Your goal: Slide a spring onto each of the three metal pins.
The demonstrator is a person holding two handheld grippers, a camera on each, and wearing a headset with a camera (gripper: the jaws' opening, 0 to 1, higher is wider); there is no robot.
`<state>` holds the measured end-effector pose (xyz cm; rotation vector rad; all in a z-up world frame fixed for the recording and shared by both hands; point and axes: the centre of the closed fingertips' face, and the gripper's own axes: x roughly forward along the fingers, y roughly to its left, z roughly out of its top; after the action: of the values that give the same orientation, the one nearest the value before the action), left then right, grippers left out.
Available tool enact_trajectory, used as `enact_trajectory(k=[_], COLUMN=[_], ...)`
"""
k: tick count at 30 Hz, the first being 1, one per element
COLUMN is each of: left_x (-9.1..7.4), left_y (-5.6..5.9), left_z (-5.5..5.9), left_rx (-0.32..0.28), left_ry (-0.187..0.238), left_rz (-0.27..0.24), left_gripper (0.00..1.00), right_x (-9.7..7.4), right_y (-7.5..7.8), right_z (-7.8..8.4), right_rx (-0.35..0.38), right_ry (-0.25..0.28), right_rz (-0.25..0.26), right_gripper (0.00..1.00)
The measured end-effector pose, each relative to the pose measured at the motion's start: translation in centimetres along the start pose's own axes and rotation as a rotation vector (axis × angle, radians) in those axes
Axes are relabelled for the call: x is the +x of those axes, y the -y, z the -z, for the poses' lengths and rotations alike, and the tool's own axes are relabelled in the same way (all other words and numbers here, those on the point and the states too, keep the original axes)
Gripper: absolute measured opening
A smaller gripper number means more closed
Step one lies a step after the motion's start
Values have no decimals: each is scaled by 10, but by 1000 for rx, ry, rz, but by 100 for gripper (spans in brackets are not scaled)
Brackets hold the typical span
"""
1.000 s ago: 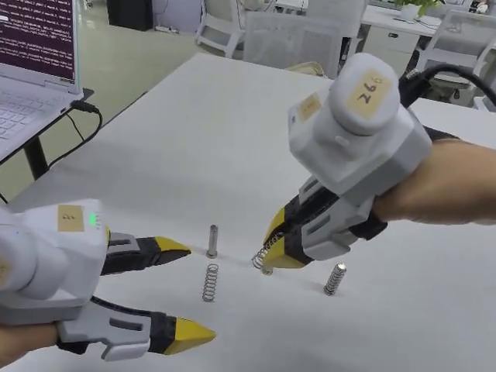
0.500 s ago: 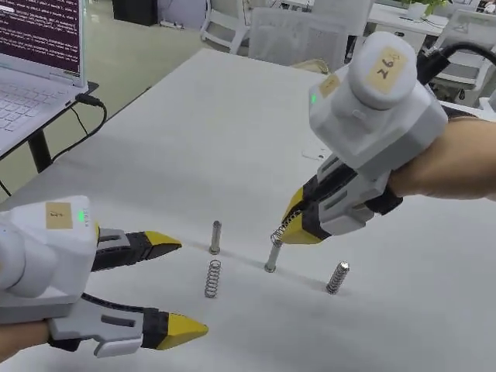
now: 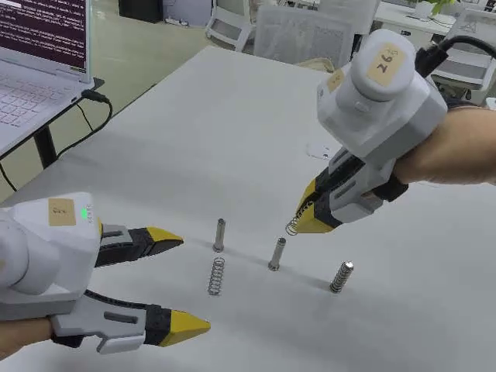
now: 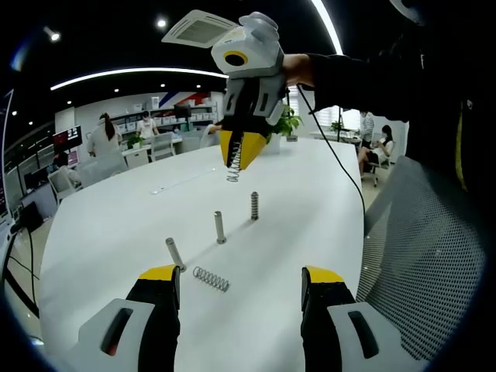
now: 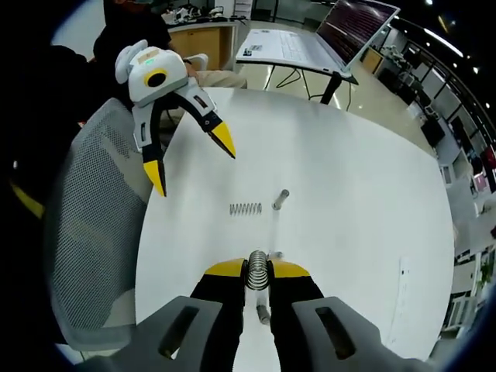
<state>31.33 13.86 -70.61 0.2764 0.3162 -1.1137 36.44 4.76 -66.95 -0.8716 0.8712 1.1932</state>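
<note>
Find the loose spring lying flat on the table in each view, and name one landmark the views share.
Head view: loose spring low centre, just below the bare end pin.
Left gripper view: loose spring low centre, above the jaws, right of the bare end pin.
Right gripper view: loose spring at centre, left of the bare end pin.
Shared landmark: that bare end pin.

Loose spring (image 3: 217, 276) on table (image 3: 194, 139) before left pin (image 3: 220, 234), fitted spring (image 3: 339, 279) apparently around right pin (image 3: 349, 266)
</note>
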Motion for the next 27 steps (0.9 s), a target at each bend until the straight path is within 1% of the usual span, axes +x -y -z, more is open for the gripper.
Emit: enact_trajectory(k=[3, 7, 8, 13, 18, 20, 22, 27], left_x=[0, -1, -1, -2, -1, -1, 0, 0], left_y=[0, 1, 0, 1, 2, 2, 2, 2], left_z=[0, 1, 1, 2, 2, 2, 2, 2], left_rx=[1, 6, 7, 6, 11, 13, 14, 13], left_ry=[-1, -4, -5, -5, -10, -12, -11, -12], left_rz=[-2, -6, -8, -12, -8, -6, -6, -5], left_gripper=[59, 59, 59, 59, 58, 58, 58, 57], right_x=[4, 7, 10, 16, 22, 28, 31, 41], right_y=[8, 11, 15, 16, 18, 26, 26, 32], right_z=[2, 3, 5, 7, 7, 9, 10, 14], right_rx=[4, 4, 5, 1, 8, 7, 8, 12], right_ry=[-15, -33, -41, -69, -82, -92, -101, -115], right_rz=[-6, -14, -19, -25, -40, -41, -47, -56], right_gripper=[8, 8, 8, 8, 8, 8, 8, 8])
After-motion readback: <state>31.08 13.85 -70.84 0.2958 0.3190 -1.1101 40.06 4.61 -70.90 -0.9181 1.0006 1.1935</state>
